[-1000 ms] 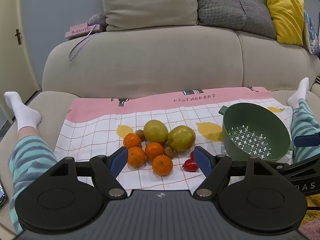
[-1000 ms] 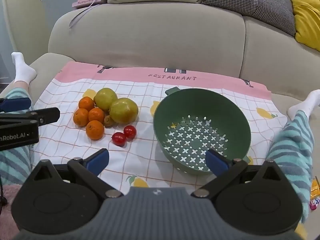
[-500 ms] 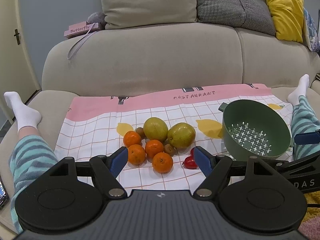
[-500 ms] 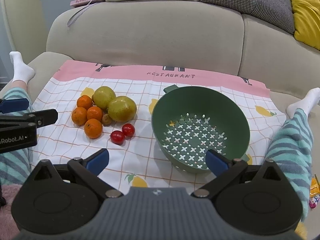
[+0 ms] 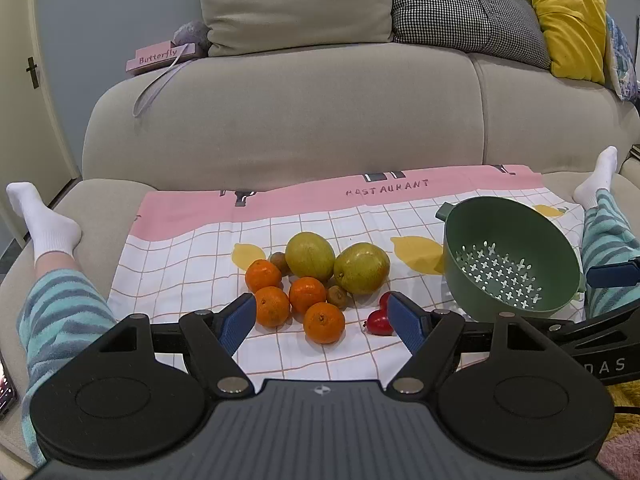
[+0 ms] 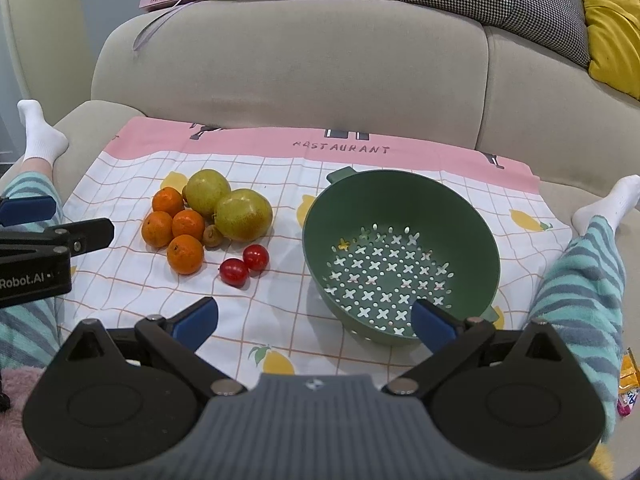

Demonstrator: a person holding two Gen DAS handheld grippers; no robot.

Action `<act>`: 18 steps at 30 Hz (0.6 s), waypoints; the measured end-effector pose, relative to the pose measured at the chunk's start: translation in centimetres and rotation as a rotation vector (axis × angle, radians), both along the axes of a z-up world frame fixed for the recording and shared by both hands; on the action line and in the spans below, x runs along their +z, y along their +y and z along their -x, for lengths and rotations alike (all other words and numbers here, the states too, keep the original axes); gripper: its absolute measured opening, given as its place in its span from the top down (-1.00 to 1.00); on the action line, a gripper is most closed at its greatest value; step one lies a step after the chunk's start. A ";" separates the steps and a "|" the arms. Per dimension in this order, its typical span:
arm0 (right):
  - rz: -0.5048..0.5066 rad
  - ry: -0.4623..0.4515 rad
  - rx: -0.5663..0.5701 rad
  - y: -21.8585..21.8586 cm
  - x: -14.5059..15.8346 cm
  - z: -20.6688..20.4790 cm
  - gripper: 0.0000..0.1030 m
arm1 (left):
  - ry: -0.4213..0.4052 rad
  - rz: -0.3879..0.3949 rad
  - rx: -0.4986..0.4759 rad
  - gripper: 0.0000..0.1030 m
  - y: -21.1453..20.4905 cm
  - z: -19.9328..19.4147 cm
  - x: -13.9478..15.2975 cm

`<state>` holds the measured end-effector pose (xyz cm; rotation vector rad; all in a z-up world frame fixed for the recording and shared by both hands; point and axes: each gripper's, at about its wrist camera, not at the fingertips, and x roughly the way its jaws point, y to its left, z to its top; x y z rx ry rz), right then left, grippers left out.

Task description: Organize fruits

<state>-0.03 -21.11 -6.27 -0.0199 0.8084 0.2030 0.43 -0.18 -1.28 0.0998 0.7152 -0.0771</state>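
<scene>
Fruit is heaped on a checked cloth (image 5: 192, 256) (image 6: 280, 320): several oranges (image 5: 324, 322) (image 6: 185, 254), two yellow-green pears (image 5: 362, 267) (image 6: 243, 220), small brown kiwis (image 5: 337, 295) (image 6: 212, 235) and two red tomatoes (image 5: 379, 323) (image 6: 245, 265). A green colander (image 5: 512, 256) (image 6: 400, 256) stands empty to the right of the heap. My left gripper (image 5: 322, 320) hovers open just short of the oranges, holding nothing. My right gripper (image 6: 314, 318) is open in front of the colander's near rim, also holding nothing.
The cloth lies on a beige sofa seat (image 5: 96, 200) with the backrest (image 5: 288, 120) behind. A person's striped-trousered legs (image 5: 60, 312) (image 6: 580, 280) flank the cloth on both sides. A pink "Butterfly" box (image 5: 158, 57) and cushions (image 5: 568, 16) rest on top of the backrest.
Both views have drifted slightly: the fruit and colander sit a little lower or farther in frame. Neither gripper's opening has changed and no fruit has moved.
</scene>
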 end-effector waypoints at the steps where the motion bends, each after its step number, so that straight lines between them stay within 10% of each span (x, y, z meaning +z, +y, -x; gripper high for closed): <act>1: 0.000 0.000 0.000 0.0 0.0 0.0 -0.92 | 0.000 0.000 0.000 -0.70 0.0 0.0 0.0; 18: -0.003 0.009 -0.009 -0.2 -0.2 -0.1 -0.92 | 0.010 0.001 0.004 -0.70 -0.2 0.1 -0.1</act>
